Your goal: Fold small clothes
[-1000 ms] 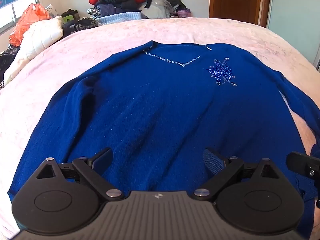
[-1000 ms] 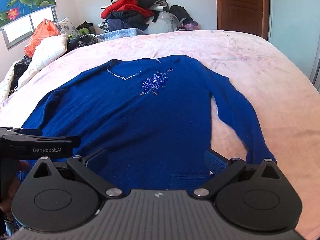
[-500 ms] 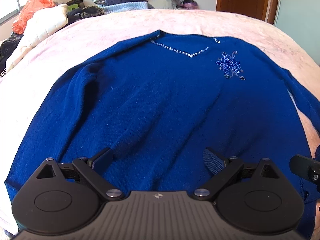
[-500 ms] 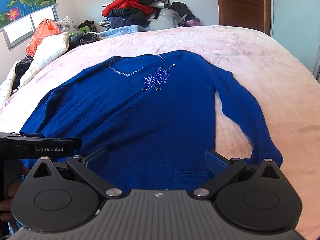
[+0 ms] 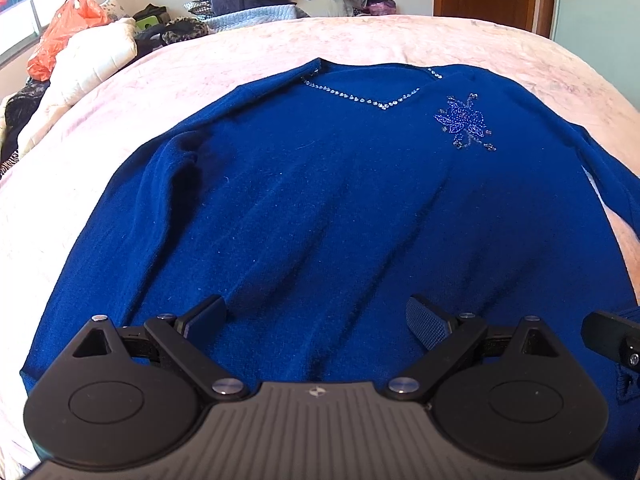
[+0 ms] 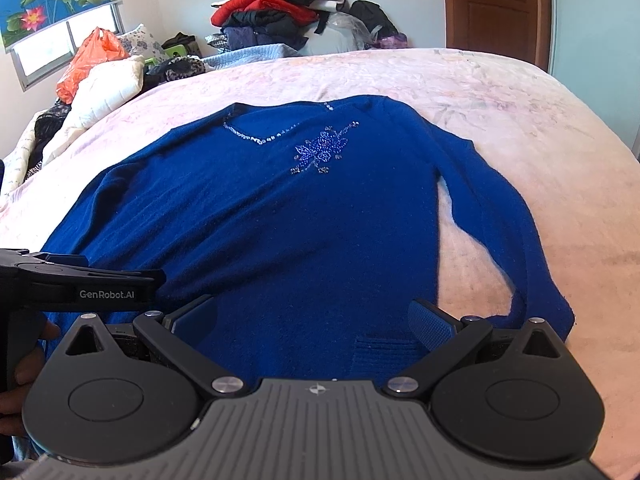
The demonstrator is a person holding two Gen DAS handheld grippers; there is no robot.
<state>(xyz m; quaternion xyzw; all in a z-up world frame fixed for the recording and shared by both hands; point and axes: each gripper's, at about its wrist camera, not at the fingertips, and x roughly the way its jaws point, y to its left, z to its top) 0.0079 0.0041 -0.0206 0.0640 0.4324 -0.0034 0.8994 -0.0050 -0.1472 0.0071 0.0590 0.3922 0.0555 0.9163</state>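
Observation:
A dark blue V-neck sweater (image 5: 320, 208) with a beaded neckline and a beaded flower lies flat, front up, on the pink bed; it also shows in the right wrist view (image 6: 280, 220). Its sleeves lie down along both sides, the right sleeve (image 6: 516, 232) apart from the body. My left gripper (image 5: 316, 316) is open and empty over the lower middle of the sweater. My right gripper (image 6: 314, 322) is open and empty over the ribbed hem (image 6: 380, 352). The left gripper's body (image 6: 80, 280) shows at the left edge of the right wrist view.
The pink bedspread (image 6: 500, 92) reaches far and right of the sweater. A pile of clothes (image 6: 288, 16) stands against the back wall. A white quilt (image 5: 92, 68) and an orange bag (image 5: 64, 36) lie at the back left. A wooden door (image 6: 496, 4) is at the back right.
Both grippers have moved a little forward and lower over the sweater's lower part, so it looms larger. Both stay open. The sweater has not moved.

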